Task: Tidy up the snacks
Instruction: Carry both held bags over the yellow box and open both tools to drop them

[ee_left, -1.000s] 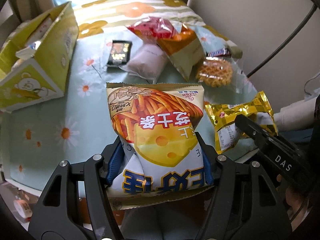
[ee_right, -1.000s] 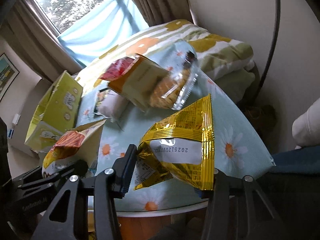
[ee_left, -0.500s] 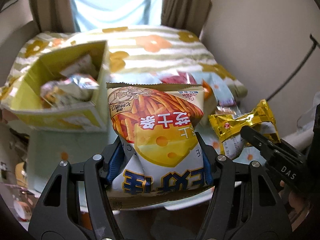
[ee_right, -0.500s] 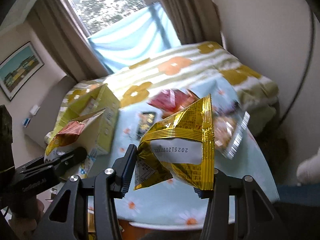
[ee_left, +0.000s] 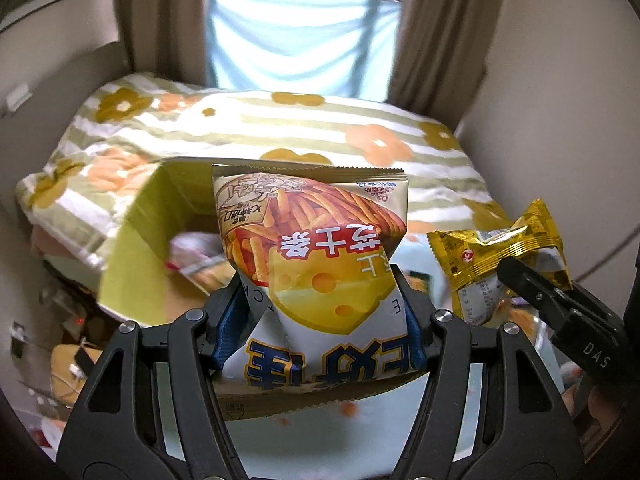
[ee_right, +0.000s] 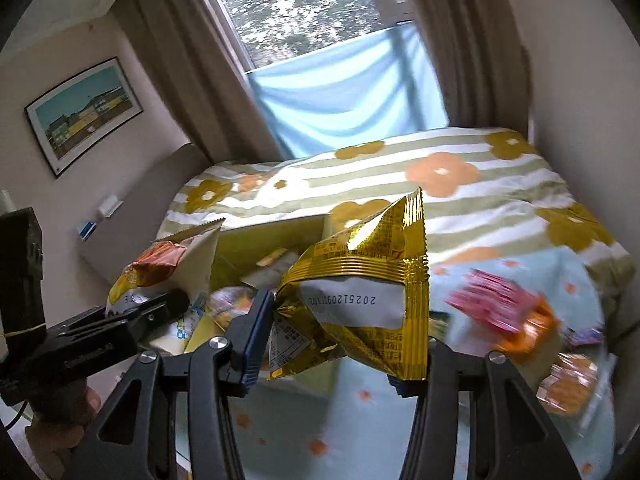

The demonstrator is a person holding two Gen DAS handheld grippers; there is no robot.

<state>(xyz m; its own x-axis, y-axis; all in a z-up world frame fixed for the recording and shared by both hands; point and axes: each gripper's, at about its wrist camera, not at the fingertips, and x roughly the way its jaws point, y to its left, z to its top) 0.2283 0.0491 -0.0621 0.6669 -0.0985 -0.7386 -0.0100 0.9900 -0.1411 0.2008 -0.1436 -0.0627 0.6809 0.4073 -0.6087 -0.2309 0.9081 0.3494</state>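
While both bags are hanging clear of the table, the yellow carton [ee_left: 136, 240] is the landmark here. Left gripper [ee_left: 320, 316] is clamping the cheese-stick snack bag [ee_left: 316, 264] low on its body, bag standing upright between the jaws, just in front of the carton's open mouth. Right gripper [ee_right: 340, 344] is pinching the gold foil packet [ee_right: 360, 292], jaws closed on its lower corners, packet sitting right of the carton and slightly nearer than its rim.

Judgement: this is the carry-to-box step, release not yet made. To do it well: be bringing one bag over the opening at a time, left first since it is closer to the mouth; be lowering until the bag's bottom is below the carton's rim before letting go, since these puffy bags are light and will tip out. Carton already has wrapped snacks inside, so aim for the free side.

Right of the carton, on the daisy tablecloth [ee_right: 480, 412], a pink packet [ee_right: 494, 304], an orange packet [ee_right: 528, 332] and a wrapped waffle [ee_right: 568, 380] are waiting. Beyond the carton, the floral striped duvet [ee_right: 460, 200], then curtains and window.
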